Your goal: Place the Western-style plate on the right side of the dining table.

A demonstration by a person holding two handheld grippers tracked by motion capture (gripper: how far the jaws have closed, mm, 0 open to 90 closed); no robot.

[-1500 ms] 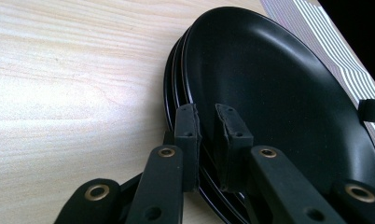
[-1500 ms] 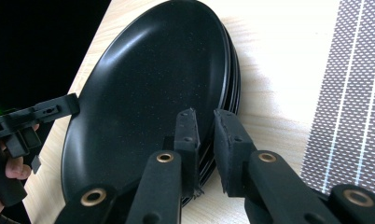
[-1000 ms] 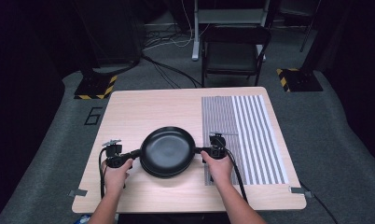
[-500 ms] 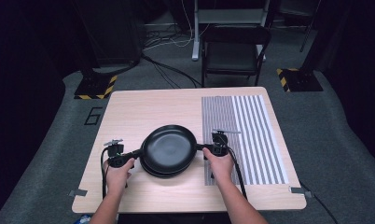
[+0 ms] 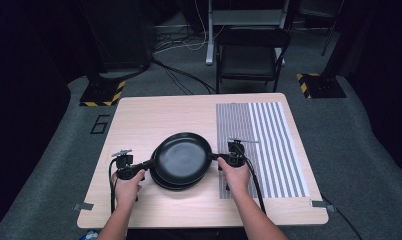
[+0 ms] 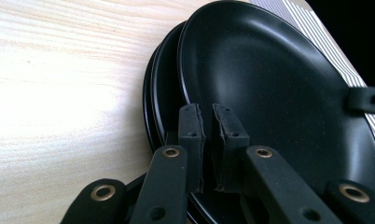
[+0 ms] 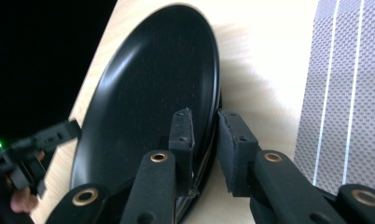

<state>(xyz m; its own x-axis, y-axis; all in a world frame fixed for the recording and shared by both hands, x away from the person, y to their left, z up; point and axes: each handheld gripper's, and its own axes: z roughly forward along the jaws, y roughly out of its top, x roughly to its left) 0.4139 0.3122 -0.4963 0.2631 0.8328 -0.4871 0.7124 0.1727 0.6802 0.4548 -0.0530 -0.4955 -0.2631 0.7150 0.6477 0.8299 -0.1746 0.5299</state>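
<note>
A stack of black plates [image 5: 165, 183] lies on the wooden table [image 5: 154, 115] near its front edge. The top black plate [image 5: 181, 157] is held a little above the stack, slightly offset to the far right. My left gripper [image 5: 148, 164] is shut on its left rim, and my right gripper [image 5: 214, 157] is shut on its right rim. In the left gripper view my left gripper [image 6: 208, 109] pinches the edge of the top plate [image 6: 279, 84], with the lower plates [image 6: 150, 107] peeking out beneath. In the right gripper view my right gripper [image 7: 204, 116] straddles the plate's [image 7: 148, 93] rim.
A grey striped mat [image 5: 261, 145] covers the right part of the table, just right of the plates. A black chair [image 5: 251, 55] stands beyond the far edge. Bare wood lies to the left and behind the stack.
The top plate has risen off the stack and shifted slightly away from me and to the right, so the lower plates now show beneath it. Both grippers keep their hold.
</note>
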